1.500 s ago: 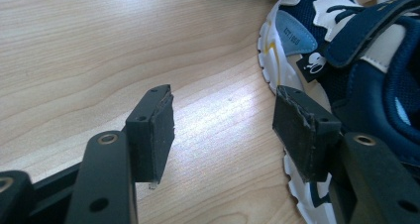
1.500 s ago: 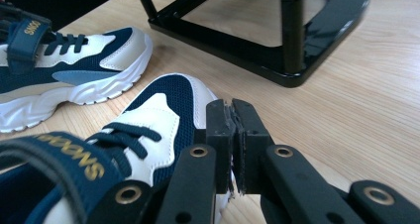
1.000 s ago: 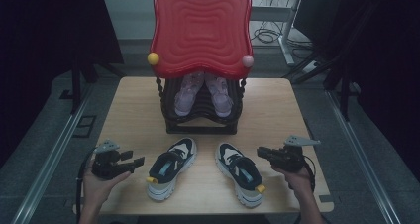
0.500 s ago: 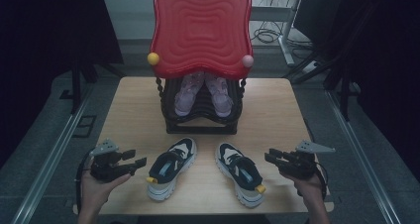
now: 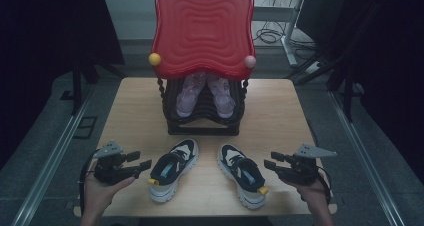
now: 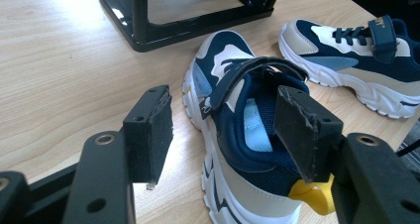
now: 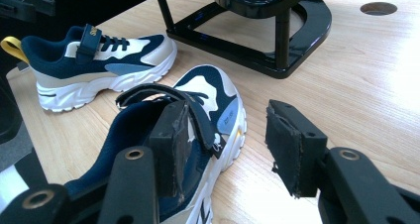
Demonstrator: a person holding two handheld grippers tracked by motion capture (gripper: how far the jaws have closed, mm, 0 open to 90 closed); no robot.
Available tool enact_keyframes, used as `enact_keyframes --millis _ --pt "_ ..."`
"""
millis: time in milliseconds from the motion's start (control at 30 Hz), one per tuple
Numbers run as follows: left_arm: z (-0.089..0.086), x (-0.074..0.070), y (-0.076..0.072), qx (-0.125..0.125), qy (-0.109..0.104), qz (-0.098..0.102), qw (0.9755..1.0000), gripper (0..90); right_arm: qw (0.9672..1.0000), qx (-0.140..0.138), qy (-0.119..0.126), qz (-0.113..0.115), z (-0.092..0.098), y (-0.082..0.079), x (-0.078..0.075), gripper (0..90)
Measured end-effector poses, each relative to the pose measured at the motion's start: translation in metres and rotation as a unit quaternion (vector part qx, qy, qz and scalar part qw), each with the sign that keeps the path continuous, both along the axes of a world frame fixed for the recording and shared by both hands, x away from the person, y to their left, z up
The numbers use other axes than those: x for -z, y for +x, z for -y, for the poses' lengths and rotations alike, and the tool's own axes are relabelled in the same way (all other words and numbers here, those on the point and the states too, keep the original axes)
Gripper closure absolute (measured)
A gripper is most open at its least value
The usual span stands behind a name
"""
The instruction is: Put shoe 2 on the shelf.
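Note:
Two navy, white and beige sneakers lie on the wooden table (image 5: 135, 111), toes toward the rack. My left gripper (image 5: 145, 163) is open beside the left sneaker (image 5: 172, 168). In the left gripper view, my left gripper (image 6: 225, 132) frames that sneaker (image 6: 223, 65), and its yellow heel tab (image 6: 312, 196) sits by the right pad. My right gripper (image 5: 269, 164) stands just right of the right sneaker (image 5: 242, 173). Its jaws have just been opening, with nothing pressed between them. In the right gripper view, the right gripper (image 7: 230, 147) is open over this sneaker's (image 7: 208, 92) side.
A black rack (image 5: 205, 121) at the table's middle back holds a pair of pink shoes (image 5: 202, 93) under a red wavy panel (image 5: 202, 28). Its base (image 7: 277, 40) lies close beyond the sneakers. A round hole (image 7: 378, 8) is in the tabletop. Dark floor surrounds the table.
My right gripper has drawn back a little to the right, away from the right sneaker's heel, and its jaws stand wider. The left gripper has barely shifted. Both sneakers lie as before.

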State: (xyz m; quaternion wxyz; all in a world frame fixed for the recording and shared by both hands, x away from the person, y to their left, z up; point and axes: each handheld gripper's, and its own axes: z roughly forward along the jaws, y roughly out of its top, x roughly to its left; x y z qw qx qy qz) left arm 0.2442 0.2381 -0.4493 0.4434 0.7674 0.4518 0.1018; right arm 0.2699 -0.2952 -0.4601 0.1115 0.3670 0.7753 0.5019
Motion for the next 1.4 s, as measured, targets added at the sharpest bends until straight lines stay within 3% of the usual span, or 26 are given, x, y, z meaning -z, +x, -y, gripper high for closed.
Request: enact_keyframes --millis 333,700,1033,1200,1400 --pt "0.009 0.001 0.005 -0.001 0.007 -0.01 0.9999 39.7 0.9998 -0.015 -0.011 -0.003 -0.01 -0.002 -0.004 50.7" --pt "0.027 0.011 0.027 0.015 0.04 -0.032 0.9986 40.2 0.9996 -0.021 -0.016 -0.011 -0.017 0.0 -0.001 50.7" --pt "0.041 0.017 0.041 0.035 0.06 -0.043 0.9967 41.7 0.9995 -0.022 -0.016 -0.019 -0.019 0.003 0.002 50.7" --pt "0.05 0.023 0.047 0.053 0.072 -0.059 0.9943 44.0 0.9993 -0.026 -0.016 -0.021 -0.021 0.004 0.003 50.9" --pt "0.05 0.024 0.051 0.052 0.074 -0.065 0.9938 47.5 0.9985 -0.04 -0.024 -0.029 -0.028 0.007 0.005 51.2"
